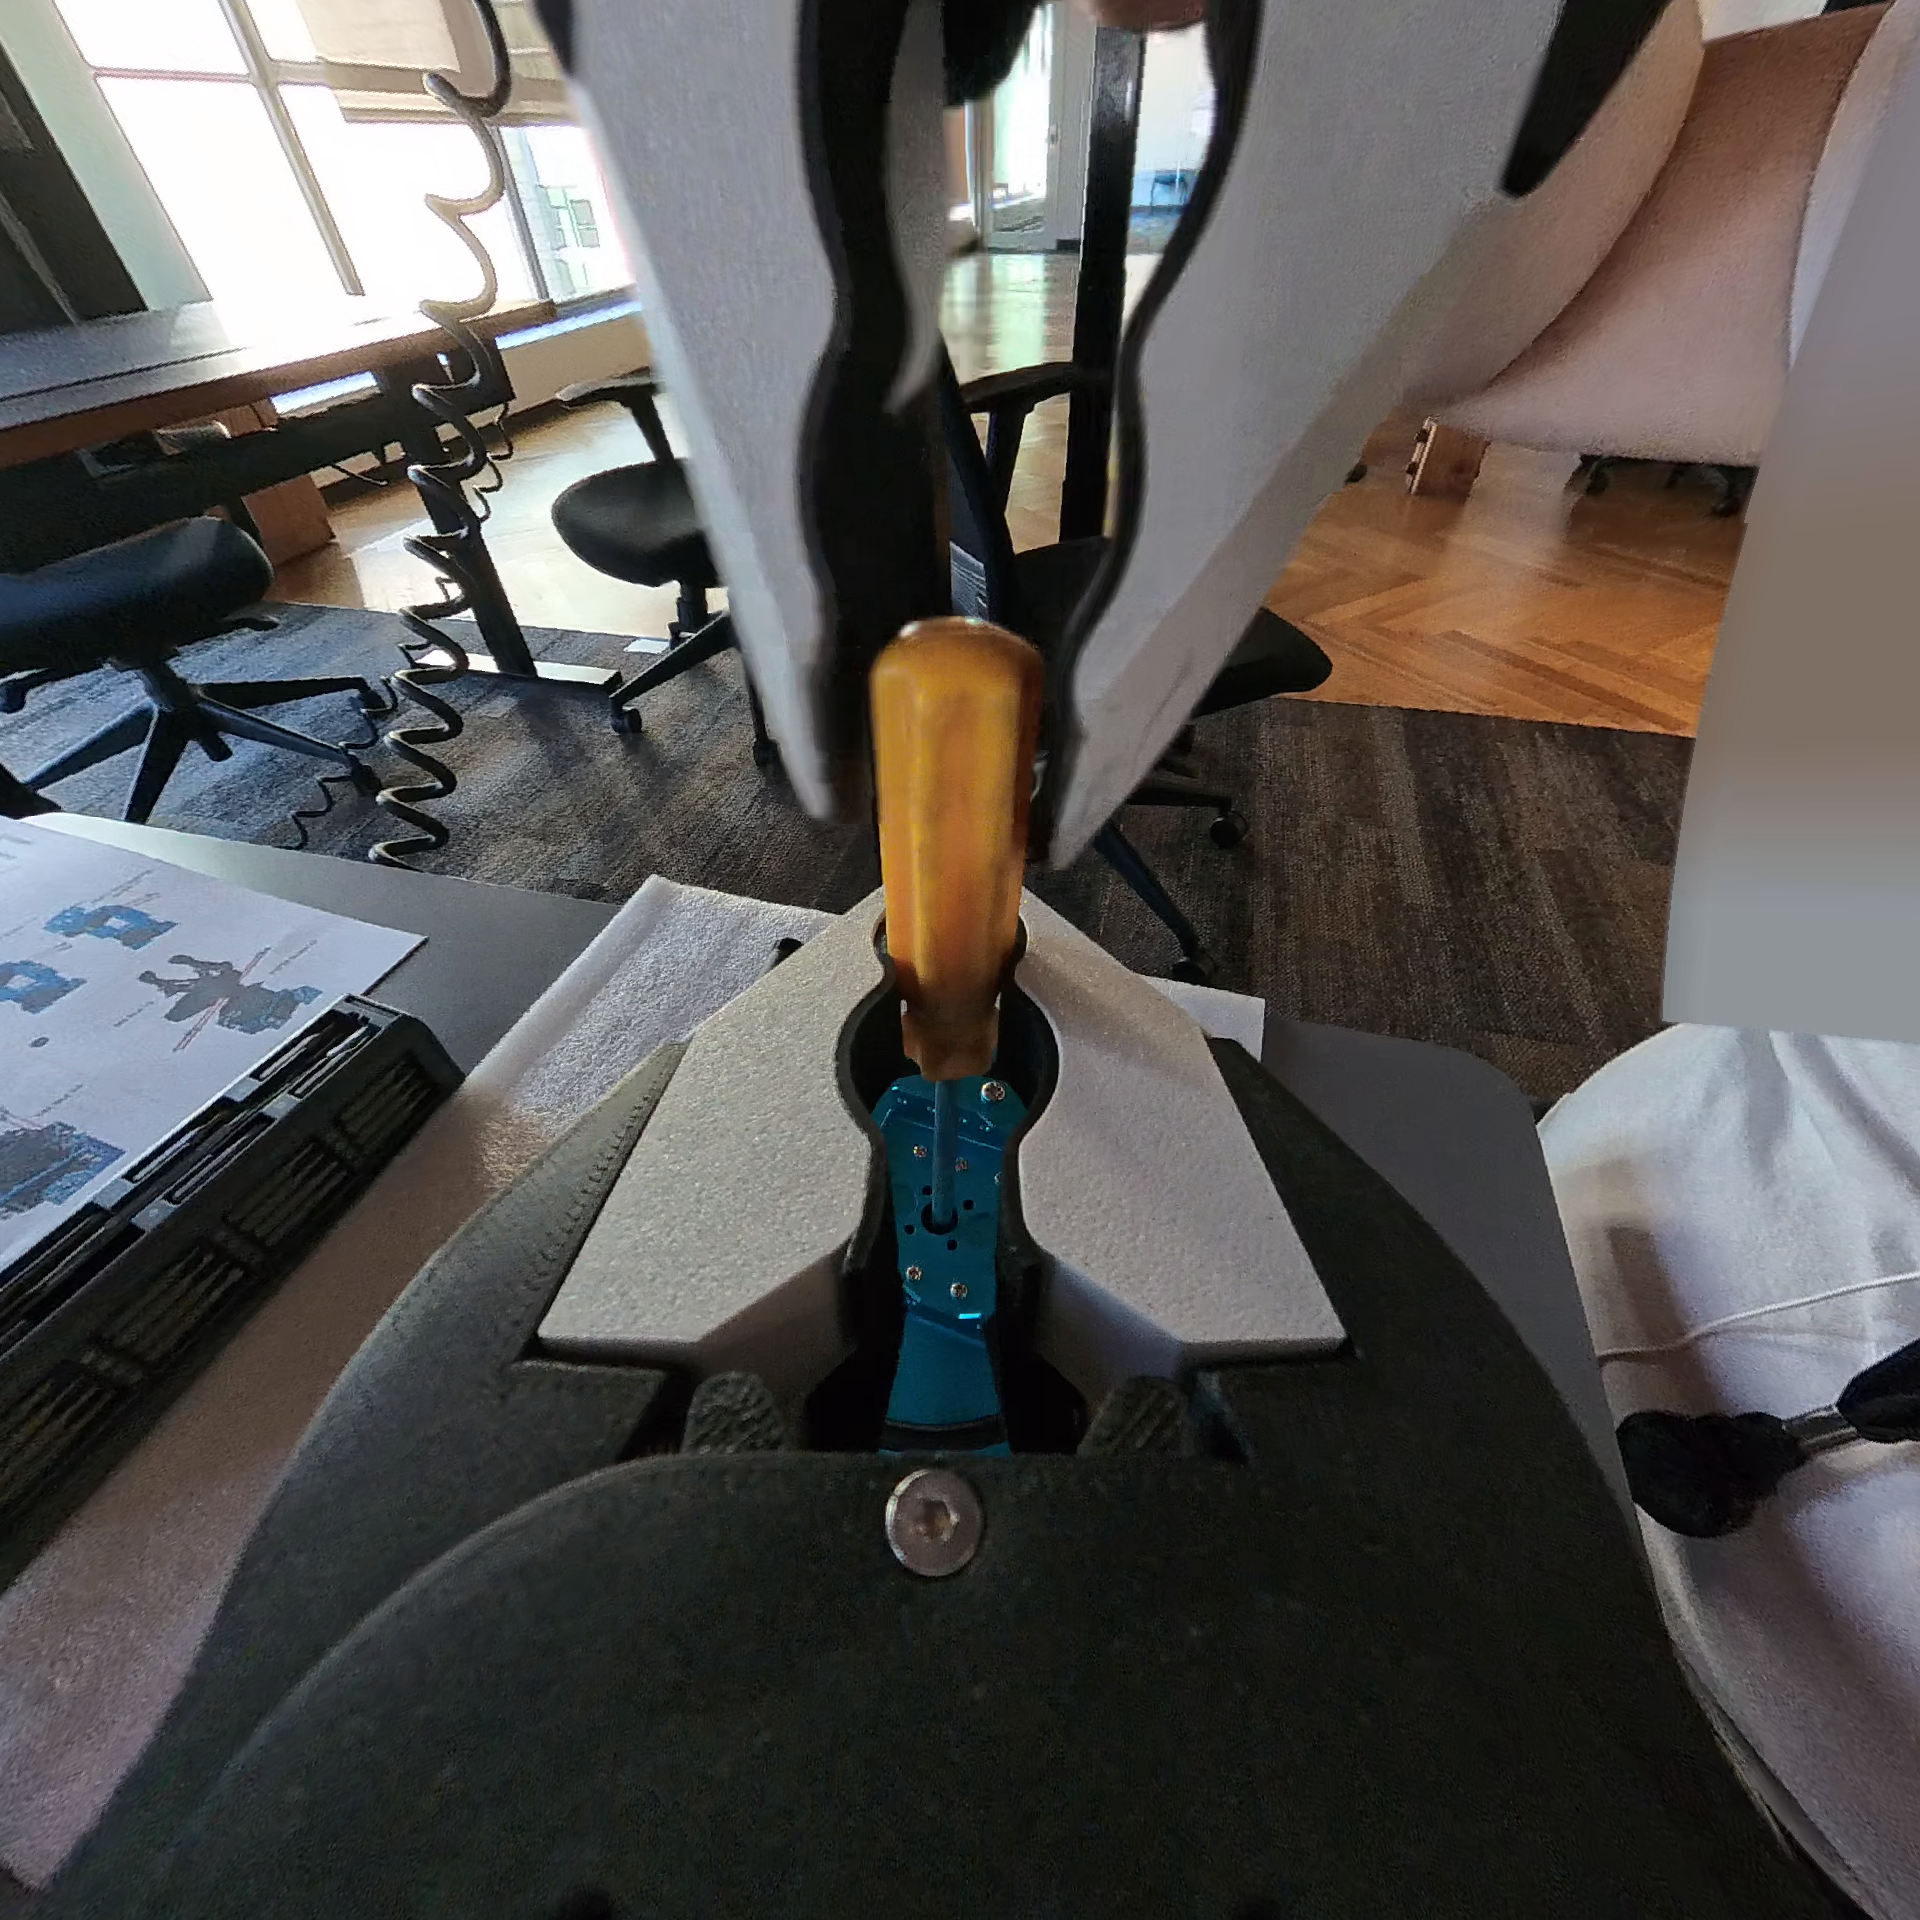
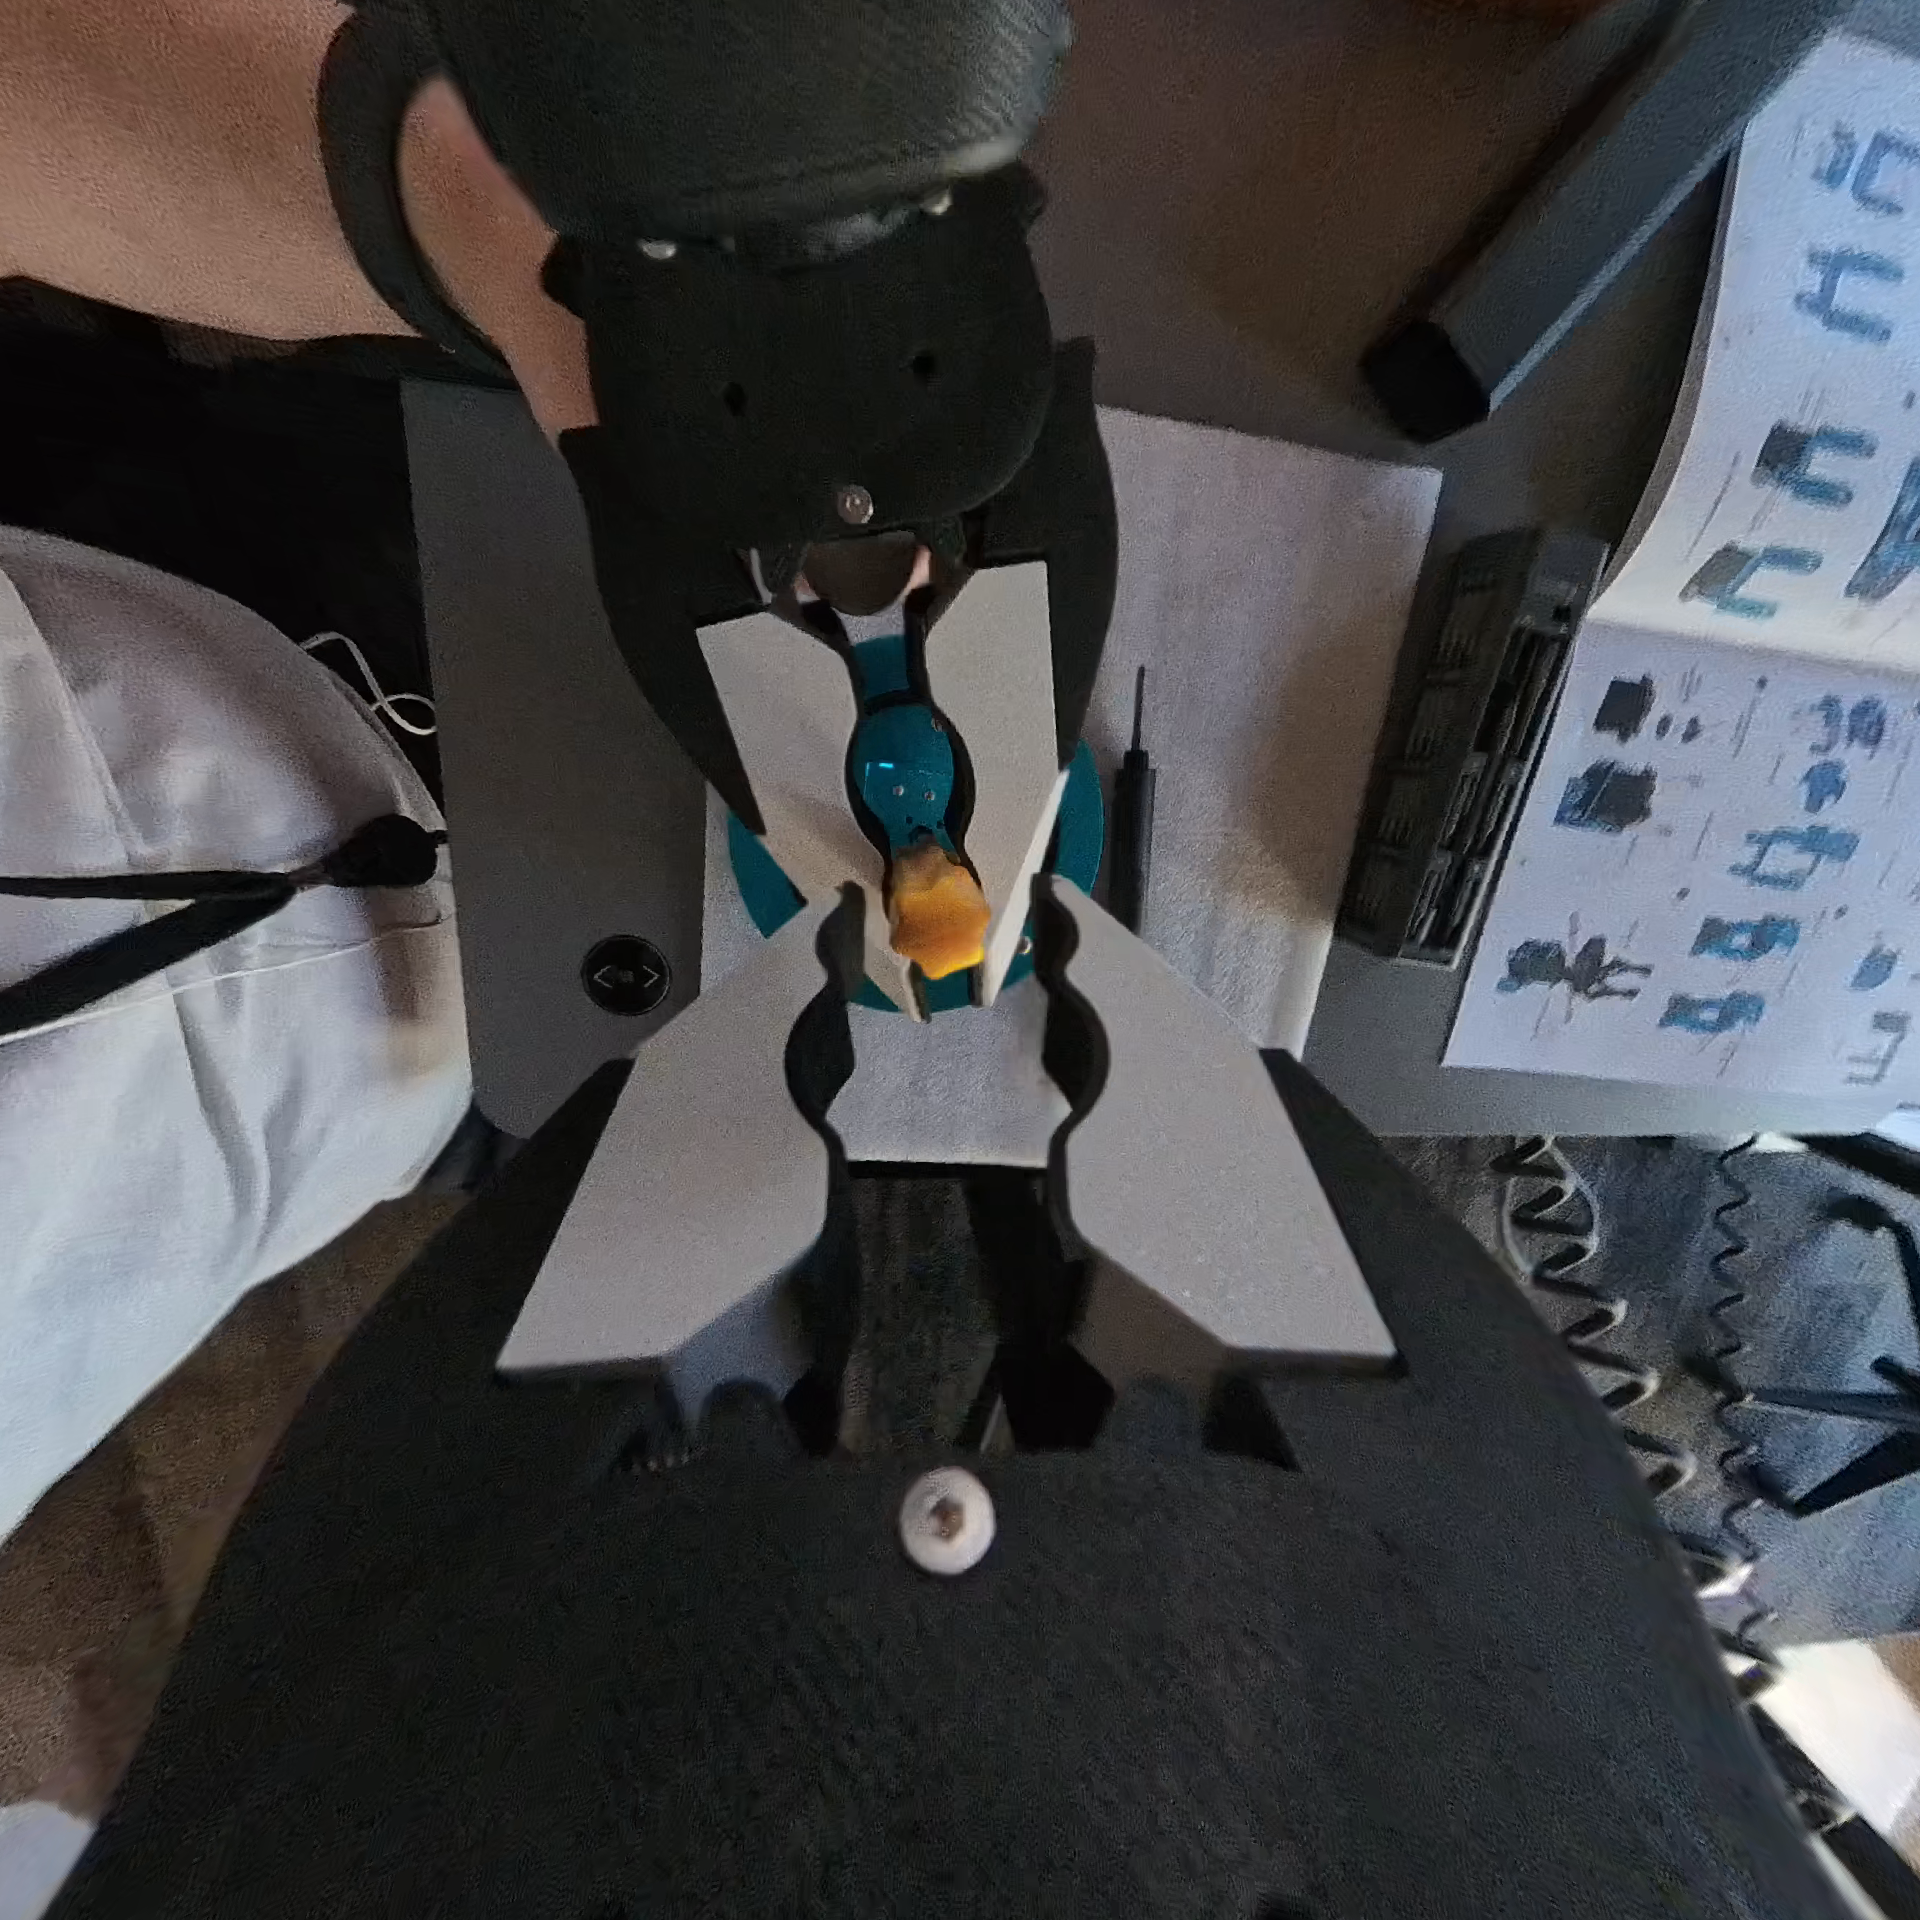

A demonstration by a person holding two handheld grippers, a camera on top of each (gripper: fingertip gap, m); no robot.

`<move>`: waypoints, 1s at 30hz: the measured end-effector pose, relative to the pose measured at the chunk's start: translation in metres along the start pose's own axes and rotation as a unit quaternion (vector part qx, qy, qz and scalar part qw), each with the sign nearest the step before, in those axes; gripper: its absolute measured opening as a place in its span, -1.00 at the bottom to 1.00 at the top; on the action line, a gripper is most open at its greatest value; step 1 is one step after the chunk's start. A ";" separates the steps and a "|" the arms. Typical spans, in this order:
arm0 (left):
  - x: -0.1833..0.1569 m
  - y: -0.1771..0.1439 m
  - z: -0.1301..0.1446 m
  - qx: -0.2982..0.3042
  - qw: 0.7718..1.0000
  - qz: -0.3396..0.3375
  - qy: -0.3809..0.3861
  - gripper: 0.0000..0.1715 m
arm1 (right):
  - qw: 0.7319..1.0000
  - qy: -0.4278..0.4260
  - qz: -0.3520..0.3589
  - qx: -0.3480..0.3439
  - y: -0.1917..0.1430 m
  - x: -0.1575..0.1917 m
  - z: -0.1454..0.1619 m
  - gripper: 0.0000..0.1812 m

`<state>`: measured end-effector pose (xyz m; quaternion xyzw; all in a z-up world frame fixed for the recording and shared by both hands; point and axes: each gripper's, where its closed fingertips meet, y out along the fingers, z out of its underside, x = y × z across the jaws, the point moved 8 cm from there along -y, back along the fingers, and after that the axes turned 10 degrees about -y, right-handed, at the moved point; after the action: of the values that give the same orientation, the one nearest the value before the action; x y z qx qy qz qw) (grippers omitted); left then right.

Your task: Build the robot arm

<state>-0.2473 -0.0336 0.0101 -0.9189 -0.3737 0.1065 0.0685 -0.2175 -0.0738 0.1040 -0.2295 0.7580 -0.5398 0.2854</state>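
While the left claw (image 1: 951, 940) lay low over the desk (image 1: 499, 935), its two pale fingers were pressed in on a blue metal part (image 1: 940, 1216) studded with small screws, pinching it between their notched inner edges. That part sat on a white foam sheet (image 1: 665, 966) spread over the grey desk. An amber-handled screwdriver (image 1: 956, 831) stood nearly upright in the gap near the left fingertips, its thin shaft reaching down to the blue part's face.

The right claw (image 2: 940, 935) came from above, its fingers spread to either side of the amber handle's top; in the left wrist view they flanked the handle closely, but whether they touched it could not be told. In the right wrist view the handle's end (image 2: 932, 914) showed just beyond the right fingertips, and a round blue disc (image 2: 764, 883) lay under the left claw.

A slim black driver (image 2: 1135, 800) lay on the foam just beside the disc. A black bit case (image 2: 1455, 769) rested further along the desk, touching printed sheets (image 2: 1745, 810) with blue diagrams. A coiled black cable (image 1: 447, 582) hung beyond the desk edge, before office chairs (image 1: 634, 540).
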 end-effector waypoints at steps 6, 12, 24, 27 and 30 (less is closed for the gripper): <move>-0.001 0.000 0.001 0.001 1.000 -0.001 0.003 -0.89 | 0.998 -0.052 -0.018 -0.008 0.000 0.001 0.000 -0.79; -0.003 0.003 0.000 0.003 1.000 0.004 0.006 -0.89 | 0.996 0.079 0.024 0.020 -0.001 0.008 0.004 -0.79; -0.002 0.005 0.000 0.003 1.000 0.003 0.004 -0.90 | 0.992 0.125 0.018 0.025 0.001 0.005 0.004 -0.78; -0.003 0.005 0.000 0.005 1.000 0.000 0.010 -0.90 | 0.998 0.042 0.032 0.023 0.001 0.007 0.001 -0.75; -0.002 0.003 0.000 0.001 1.000 0.002 0.004 -0.90 | 1.000 -0.012 0.020 0.017 0.002 0.003 0.001 -0.64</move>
<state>-0.2465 -0.0372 0.0096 -0.9198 -0.3720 0.1034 0.0704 -0.2186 -0.0758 0.1016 -0.2160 0.7496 -0.5442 0.3088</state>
